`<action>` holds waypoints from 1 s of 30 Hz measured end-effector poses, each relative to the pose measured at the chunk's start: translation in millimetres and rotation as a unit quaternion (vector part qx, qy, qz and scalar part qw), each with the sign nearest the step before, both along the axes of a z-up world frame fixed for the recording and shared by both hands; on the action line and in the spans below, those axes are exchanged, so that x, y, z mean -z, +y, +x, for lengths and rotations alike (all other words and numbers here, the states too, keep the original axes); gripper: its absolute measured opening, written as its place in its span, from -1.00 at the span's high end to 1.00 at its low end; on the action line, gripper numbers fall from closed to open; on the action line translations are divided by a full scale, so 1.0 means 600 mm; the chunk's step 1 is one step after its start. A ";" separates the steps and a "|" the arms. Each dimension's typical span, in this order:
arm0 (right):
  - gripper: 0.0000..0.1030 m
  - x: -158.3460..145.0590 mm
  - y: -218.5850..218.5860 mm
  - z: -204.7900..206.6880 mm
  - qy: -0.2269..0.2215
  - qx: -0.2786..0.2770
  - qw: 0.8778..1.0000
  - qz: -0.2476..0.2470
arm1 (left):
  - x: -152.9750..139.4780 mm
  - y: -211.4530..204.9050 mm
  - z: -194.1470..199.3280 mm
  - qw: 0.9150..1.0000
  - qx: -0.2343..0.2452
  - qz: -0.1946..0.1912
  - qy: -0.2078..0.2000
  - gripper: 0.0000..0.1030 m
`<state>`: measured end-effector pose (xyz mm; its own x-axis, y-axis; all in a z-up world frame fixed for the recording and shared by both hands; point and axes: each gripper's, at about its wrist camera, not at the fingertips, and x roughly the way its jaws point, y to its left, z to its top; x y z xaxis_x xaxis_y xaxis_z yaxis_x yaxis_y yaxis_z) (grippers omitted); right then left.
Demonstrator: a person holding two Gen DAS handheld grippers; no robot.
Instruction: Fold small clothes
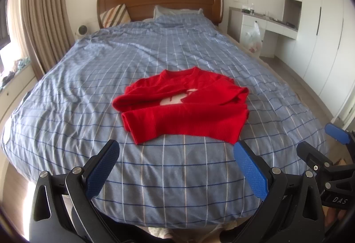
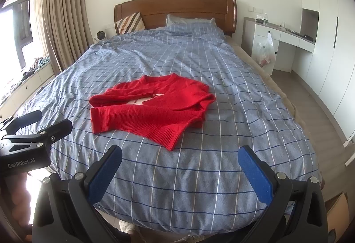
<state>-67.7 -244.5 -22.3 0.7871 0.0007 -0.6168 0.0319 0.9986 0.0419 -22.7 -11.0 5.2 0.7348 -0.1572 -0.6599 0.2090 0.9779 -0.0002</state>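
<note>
A small red knitted sweater lies on the blue checked duvet, collar toward the headboard. Its sleeves are laid across the chest, and a white patch shows between them. My left gripper hovers over the foot of the bed, just short of the sweater's hem, open and empty. It also shows at the left edge of the right wrist view, left gripper. My right gripper is likewise open with nothing in it, near the hem's right corner, and it appears in the left wrist view as right gripper.
A wooden headboard with pillows stands at the far end. Curtains and a cluttered window ledge are on the left. A white desk with a hanging plastic bag and wardrobes line the right.
</note>
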 end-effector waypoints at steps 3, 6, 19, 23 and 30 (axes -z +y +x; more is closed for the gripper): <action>-1.00 -0.001 0.000 -0.002 -0.005 0.001 1.000 0.000 | 0.000 0.000 -0.002 1.000 -0.001 0.003 -0.003 -0.99; -0.99 -0.004 -0.002 -0.003 -0.010 0.002 1.000 0.003 | -0.001 -0.001 -0.003 1.000 -0.002 0.004 -0.005 -0.99; -0.99 0.000 0.005 -0.006 -0.010 -0.006 1.000 -0.012 | 0.002 0.000 -0.003 1.000 -0.004 0.005 0.000 -0.99; -0.99 0.002 0.009 -0.005 -0.008 -0.011 1.000 -0.016 | 0.003 0.001 -0.003 1.000 -0.006 0.004 0.002 -0.99; -0.99 -0.001 0.012 -0.005 -0.010 -0.015 1.000 -0.018 | 0.002 0.002 -0.002 1.000 -0.006 0.004 0.003 -0.99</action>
